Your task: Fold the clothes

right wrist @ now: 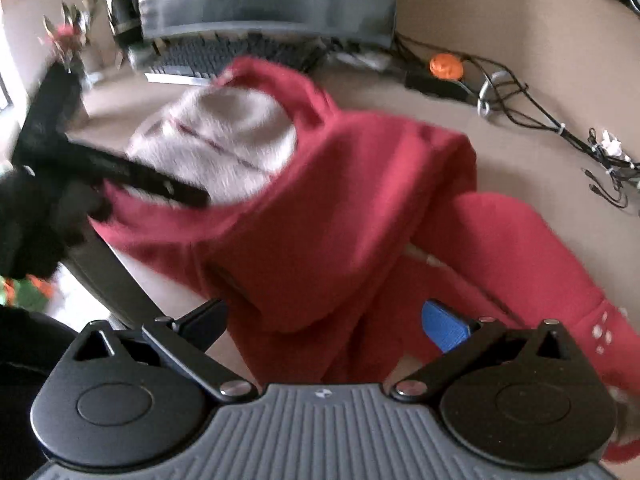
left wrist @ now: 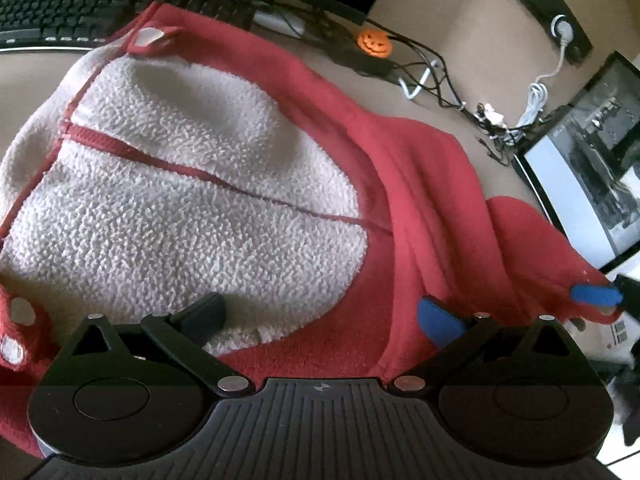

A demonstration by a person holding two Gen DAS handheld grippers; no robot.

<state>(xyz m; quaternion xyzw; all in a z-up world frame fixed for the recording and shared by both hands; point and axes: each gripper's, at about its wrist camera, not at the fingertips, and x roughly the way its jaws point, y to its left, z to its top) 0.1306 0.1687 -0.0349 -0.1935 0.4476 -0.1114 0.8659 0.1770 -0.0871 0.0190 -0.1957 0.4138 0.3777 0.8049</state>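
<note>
Motion blur softens the red fleece jacket [right wrist: 340, 208] heaped on the desk [right wrist: 500, 148]. Left claw [left wrist: 320, 316] and right claw [right wrist: 326, 320] are spread apart; sleeve ends are cut off.

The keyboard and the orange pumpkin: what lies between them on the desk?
In the left wrist view, a white flat object and dark cables lie between the keyboard and the pumpkin; the red hoodie lies nearer.

The red garment [left wrist: 424, 184] is soft matt fleece, its pale lining [left wrist: 192, 184] nubby and rough. The left gripper [left wrist: 320, 316] looks like matt black plastic with shiny metal rivets. The desk [left wrist: 472, 88] seems smooth, possibly laminate.
</note>
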